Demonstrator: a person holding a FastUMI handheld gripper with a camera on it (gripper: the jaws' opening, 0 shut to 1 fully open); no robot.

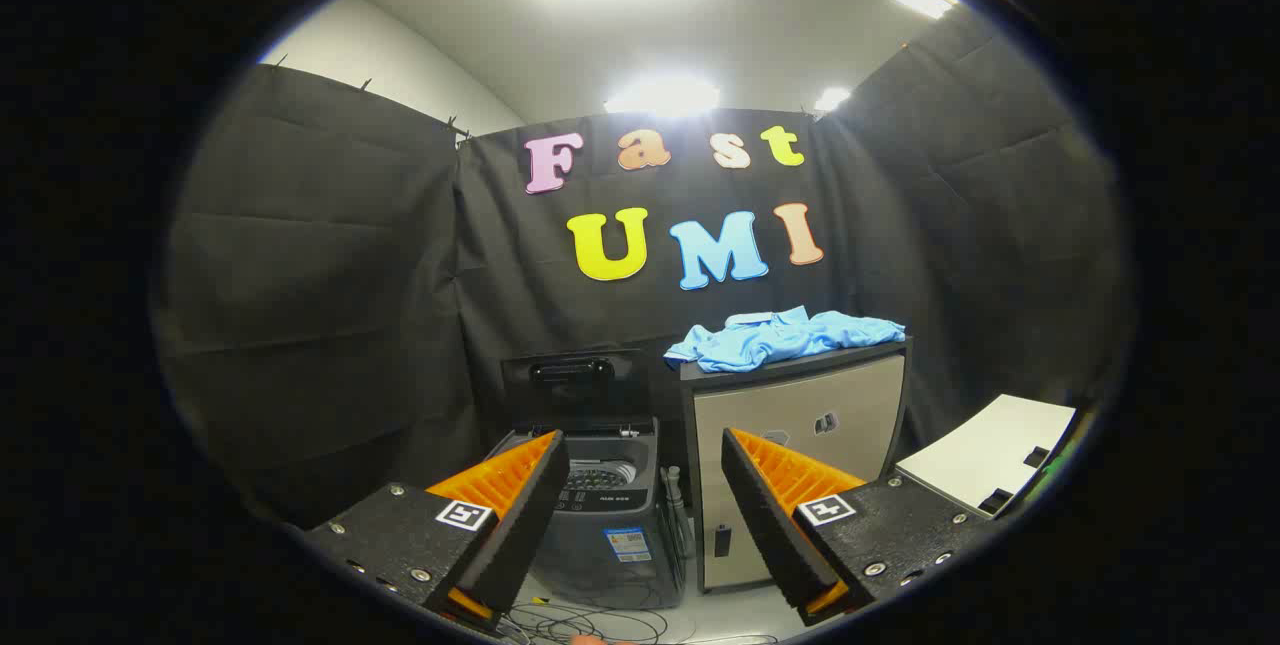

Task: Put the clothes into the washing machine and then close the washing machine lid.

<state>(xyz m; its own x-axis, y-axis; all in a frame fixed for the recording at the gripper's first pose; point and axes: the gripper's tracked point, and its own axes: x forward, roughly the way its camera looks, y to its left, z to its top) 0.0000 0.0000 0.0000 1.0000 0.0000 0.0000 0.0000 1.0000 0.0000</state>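
Blue clothes [785, 338] lie heaped on top of the cabinet [800, 425], so you have not yet picked anything up, and every step of the task is left. Just beside that cabinet stands the washing machine [605, 505], lid [572, 380] raised and drum apparently empty, though it is small in view. Your gripper [645, 485] is spread wide, holding nothing, well short of the cabinet.

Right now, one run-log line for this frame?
gripper: jaws open, empty | light blue clothes: on cabinet, beyond jaws | washing machine: lid up | phase: approach, nothing grasped
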